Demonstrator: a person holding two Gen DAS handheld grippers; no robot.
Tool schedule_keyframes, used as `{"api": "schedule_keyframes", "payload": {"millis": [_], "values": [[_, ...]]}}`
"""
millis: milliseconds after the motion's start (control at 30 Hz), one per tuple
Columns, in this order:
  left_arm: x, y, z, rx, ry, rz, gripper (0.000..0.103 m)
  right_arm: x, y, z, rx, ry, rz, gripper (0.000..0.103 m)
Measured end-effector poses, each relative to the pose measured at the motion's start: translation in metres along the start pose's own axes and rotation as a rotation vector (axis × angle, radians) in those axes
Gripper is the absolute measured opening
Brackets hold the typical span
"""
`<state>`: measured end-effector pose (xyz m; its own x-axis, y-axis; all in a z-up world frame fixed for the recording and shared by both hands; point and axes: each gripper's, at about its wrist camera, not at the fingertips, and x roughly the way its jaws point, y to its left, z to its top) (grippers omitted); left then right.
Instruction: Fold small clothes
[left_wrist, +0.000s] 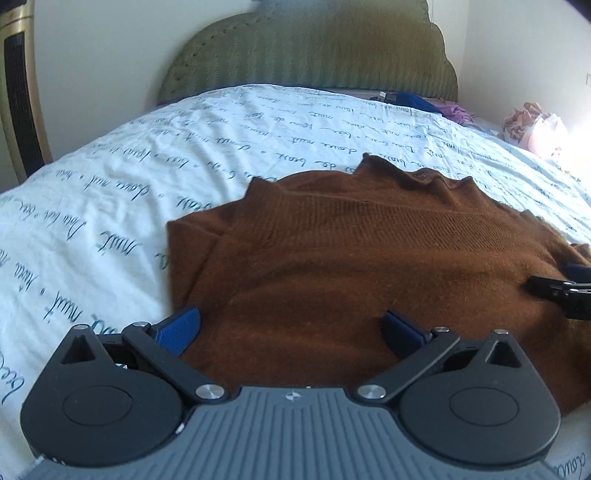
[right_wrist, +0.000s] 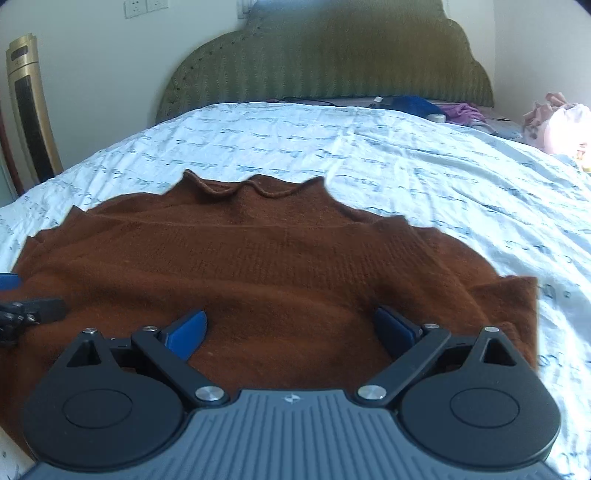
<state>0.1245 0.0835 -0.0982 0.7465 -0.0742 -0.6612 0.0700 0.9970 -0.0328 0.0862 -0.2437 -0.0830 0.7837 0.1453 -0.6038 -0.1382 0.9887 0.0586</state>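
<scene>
Here the brown sweater (left_wrist: 369, 266) lies flat on the bed (left_wrist: 110, 184), collar away, with left claw (left_wrist: 291, 332) and right claw (right_wrist: 291, 330) spread wide and empty over its near hem, so each should pinch both layers evenly.

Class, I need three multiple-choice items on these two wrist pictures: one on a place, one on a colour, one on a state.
1. Where does the sweater lie?
A. on the bed cover
B. on the floor
C. on a chair

2. What colour is the sweater?
A. green
B. white
C. brown

3. How does the left claw stand?
A. shut on a sleeve
B. open
C. shut on nothing

Key: 1 A, printed cover shows all round it; 2 C, rust-brown knit; 3 B, blue pads wide apart, like the right claw.
</scene>
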Motion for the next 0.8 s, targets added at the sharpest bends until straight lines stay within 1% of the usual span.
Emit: {"api": "schedule_keyframes", "payload": {"millis": [33,67,133,167,233,267,300,367,400,433,467,500,533,567,600,633,667,700,733,767,800], "values": [[-0.001,0.012,-0.004,-0.031,0.029,0.020,0.103,-0.005,-0.008,-0.005,0.016,-0.007,-0.015,0.098],[-0.006,0.024,-0.006,-0.063,0.013,-0.025,0.103,-0.011,-0.019,-0.010,0.049,-0.020,-0.007,0.098],[-0.019,0.034,-0.008,-0.062,0.017,-0.014,0.103,-0.025,-0.035,-0.017,0.125,-0.063,0.002,0.098],[-0.027,0.041,-0.009,-0.089,0.013,-0.032,0.103,-0.035,-0.041,-0.021,0.172,-0.091,0.012,0.098],[-0.041,0.050,-0.011,-0.140,0.012,-0.116,0.103,-0.059,-0.051,-0.033,0.276,-0.158,0.039,0.098],[-0.048,0.049,-0.011,-0.149,-0.001,-0.145,0.103,-0.070,-0.049,-0.039,0.280,-0.186,0.060,0.098],[-0.056,0.045,-0.010,-0.143,-0.033,-0.171,0.103,-0.080,-0.045,-0.045,0.266,-0.205,0.070,0.099],[-0.068,0.030,-0.009,-0.096,-0.094,-0.234,0.103,-0.090,-0.033,-0.051,0.211,-0.203,0.106,0.099],[-0.069,0.021,-0.009,-0.074,-0.100,-0.267,0.103,-0.093,-0.025,-0.052,0.173,-0.200,0.122,0.099],[-0.065,0.012,-0.009,-0.053,-0.083,-0.289,0.103,-0.095,-0.017,-0.053,0.144,-0.200,0.126,0.099],[-0.053,-0.001,-0.010,-0.024,-0.027,-0.274,0.103,-0.096,-0.010,-0.054,0.120,-0.198,0.134,0.099],[-0.040,-0.009,-0.013,0.005,0.036,-0.235,0.103,-0.095,-0.006,-0.054,0.096,-0.175,0.144,0.099],[-0.031,-0.013,-0.018,0.025,0.061,-0.212,0.103,-0.090,-0.004,-0.055,0.078,-0.114,0.133,0.099],[-0.031,-0.017,-0.026,0.076,0.029,-0.193,0.103,-0.083,-0.004,-0.058,0.057,-0.043,0.107,0.098],[-0.032,-0.021,-0.032,0.122,0.026,-0.167,0.103,-0.079,-0.008,-0.063,0.033,-0.002,0.086,0.098],[-0.034,-0.024,-0.036,0.141,0.029,-0.149,0.103,-0.080,-0.014,-0.066,0.025,0.003,0.063,0.098],[-0.036,-0.024,-0.039,0.143,0.032,-0.142,0.103,-0.084,-0.022,-0.068,0.040,0.002,0.041,0.098],[-0.037,-0.023,-0.041,0.140,0.029,-0.141,0.103,-0.084,-0.029,-0.068,0.038,0.019,0.016,0.098],[-0.038,-0.022,-0.044,0.137,0.022,-0.141,0.103,-0.086,-0.034,-0.071,0.000,0.027,-0.024,0.098],[-0.037,-0.021,-0.045,0.139,0.017,-0.139,0.103,-0.089,-0.038,-0.076,-0.007,0.013,-0.018,0.098],[-0.036,-0.021,-0.045,0.141,0.013,-0.135,0.103,-0.091,-0.044,-0.078,0.015,0.003,0.009,0.098]]}}
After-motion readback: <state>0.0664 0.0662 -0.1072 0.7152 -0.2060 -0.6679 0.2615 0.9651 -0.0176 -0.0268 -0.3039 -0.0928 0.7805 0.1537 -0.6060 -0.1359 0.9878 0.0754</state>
